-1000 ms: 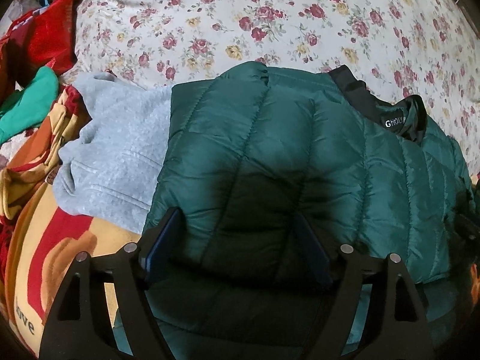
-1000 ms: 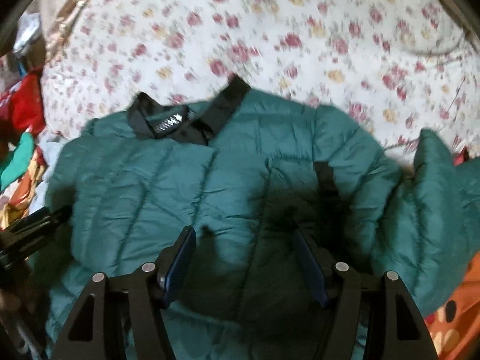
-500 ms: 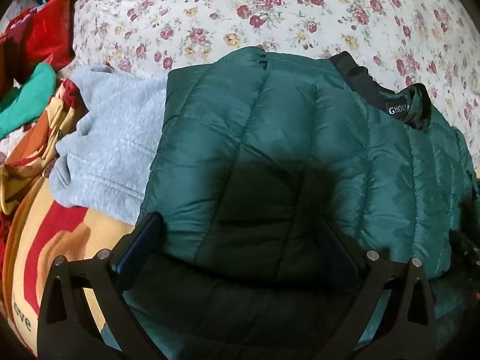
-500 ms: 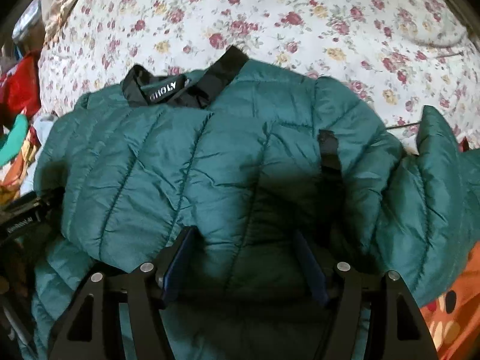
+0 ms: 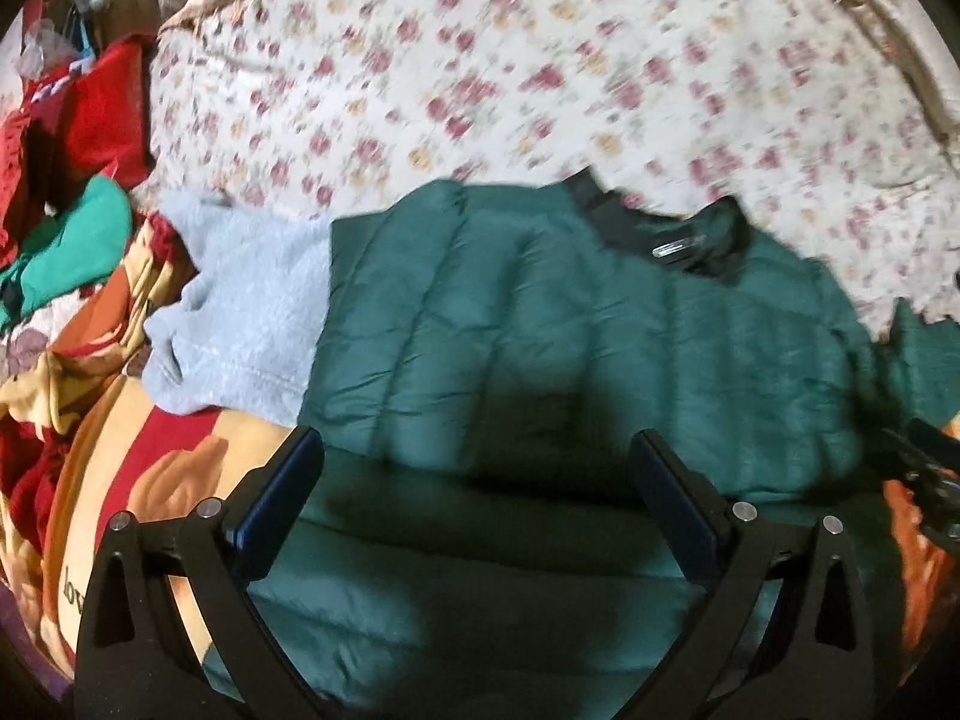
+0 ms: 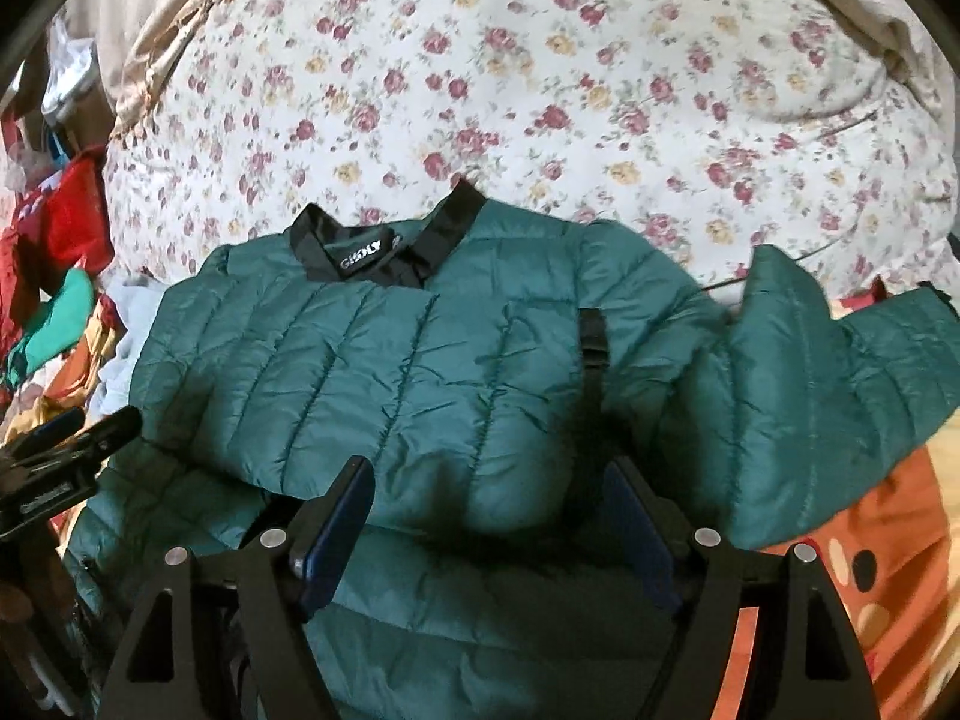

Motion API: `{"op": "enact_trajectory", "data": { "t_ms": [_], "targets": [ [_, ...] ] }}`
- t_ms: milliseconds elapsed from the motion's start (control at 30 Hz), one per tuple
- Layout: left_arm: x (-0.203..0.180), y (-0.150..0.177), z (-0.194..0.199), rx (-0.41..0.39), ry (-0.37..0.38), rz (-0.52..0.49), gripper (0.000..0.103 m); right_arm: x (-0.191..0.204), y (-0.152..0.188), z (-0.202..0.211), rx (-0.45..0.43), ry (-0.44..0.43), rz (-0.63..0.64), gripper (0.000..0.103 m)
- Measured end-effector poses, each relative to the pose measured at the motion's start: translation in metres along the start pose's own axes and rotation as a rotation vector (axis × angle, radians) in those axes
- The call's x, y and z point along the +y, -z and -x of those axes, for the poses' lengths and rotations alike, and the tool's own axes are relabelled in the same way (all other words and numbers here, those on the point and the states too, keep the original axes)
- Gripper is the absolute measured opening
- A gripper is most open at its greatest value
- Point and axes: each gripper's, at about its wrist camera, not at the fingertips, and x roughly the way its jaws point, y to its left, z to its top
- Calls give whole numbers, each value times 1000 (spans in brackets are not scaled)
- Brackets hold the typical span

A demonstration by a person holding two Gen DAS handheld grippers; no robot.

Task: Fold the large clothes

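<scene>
The quilted dark-green puffer jacket lies mid-frame on the floral quilt, its black collar toward the top. Left gripper and right gripper hover over its glossy, puffy panels, fingers spread and empty. A fuzzy grey sweater peeks out at left.

One green puffer jacket, one grey sweater, one floral bedspread, and two grippers: left, right.

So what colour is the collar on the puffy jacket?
Black, on the dark green jacket. The collar shows best in the right wrist view.
</scene>
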Motion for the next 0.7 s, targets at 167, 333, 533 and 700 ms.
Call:
{"op": "enact_trajectory", "data": {
  "t_ms": [167, 333, 533, 700],
  "targets": [
    [-19, -4, 25, -38, 40, -12, 102, -12, 2, 14, -12, 16, -18, 77],
    [-35, -4, 39, -53, 66, -25, 102, -27, 6, 27, -26, 46, -29, 81],
    [-54, -1, 46, -56, 72, -46, 102, -47, 12, 38, -35, 74, -46, 82],
    [-68, 3, 51, -61, 84, -72, 102, -62, 15, 43, -42, 98, -59, 82]
  ]
}}
